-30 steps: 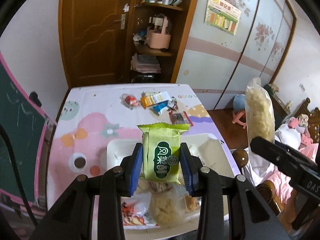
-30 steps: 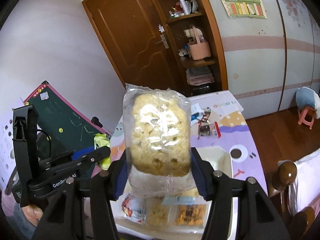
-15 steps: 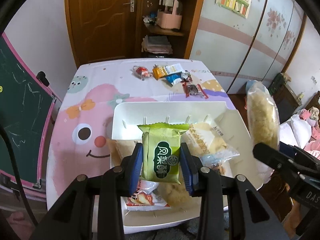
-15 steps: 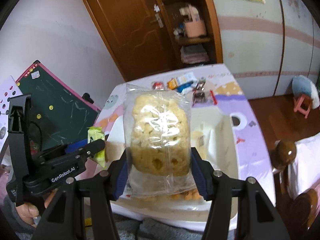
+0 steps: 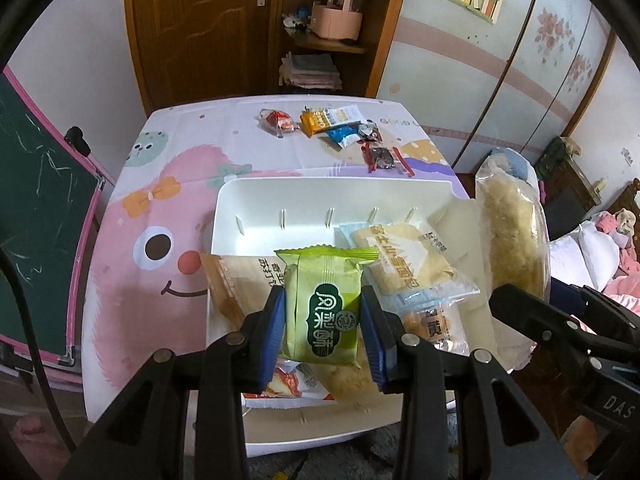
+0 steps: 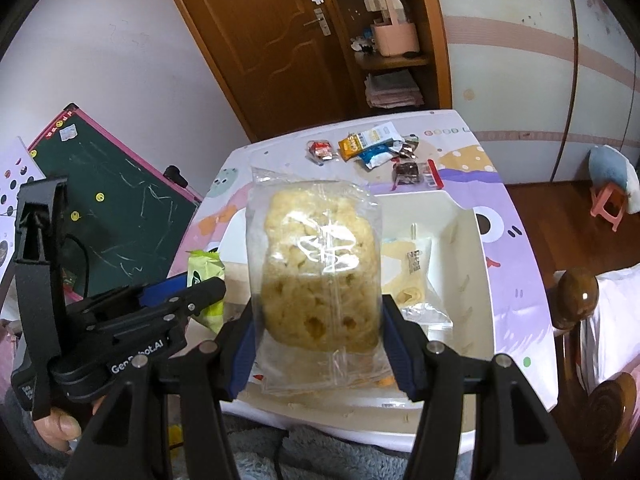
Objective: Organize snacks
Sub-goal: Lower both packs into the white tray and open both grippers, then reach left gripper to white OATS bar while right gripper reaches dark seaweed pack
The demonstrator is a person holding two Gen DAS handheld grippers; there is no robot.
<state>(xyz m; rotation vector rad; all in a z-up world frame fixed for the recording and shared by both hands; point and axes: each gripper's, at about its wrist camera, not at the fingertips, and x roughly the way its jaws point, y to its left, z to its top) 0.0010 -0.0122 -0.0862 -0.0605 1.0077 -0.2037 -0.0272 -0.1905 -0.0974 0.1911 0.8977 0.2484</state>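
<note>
In the left wrist view, the left gripper (image 5: pixel 323 328) was clamped on a green snack packet (image 5: pixel 323 307), its blue pads pressed against both sides and the packet held upright above the near part of the white bin (image 5: pixel 256 220). Wrapped snacks lay in the bin's near half: a pale biscuit pack (image 5: pixel 404 264) toward its right wall and a tan pack (image 5: pixel 240 280) against its left wall. The bin's far half showed bare white floor. Near the far edge of the table (image 5: pixel 160 184) a loose cluster of small snacks (image 5: pixel 336 128) lay well apart from the bin. At the bin's right edge the right gripper held a clear bag of puffed rice cake (image 5: pixel 512 240).

In the right wrist view, the right gripper (image 6: pixel 318 344) was clamped on the rice cake bag (image 6: pixel 316 276), upright over the bin's (image 6: pixel 476 280) near side. The left gripper (image 6: pixel 176 296) sat to the left with the green packet (image 6: pixel 204 276) between its fingers.
</note>
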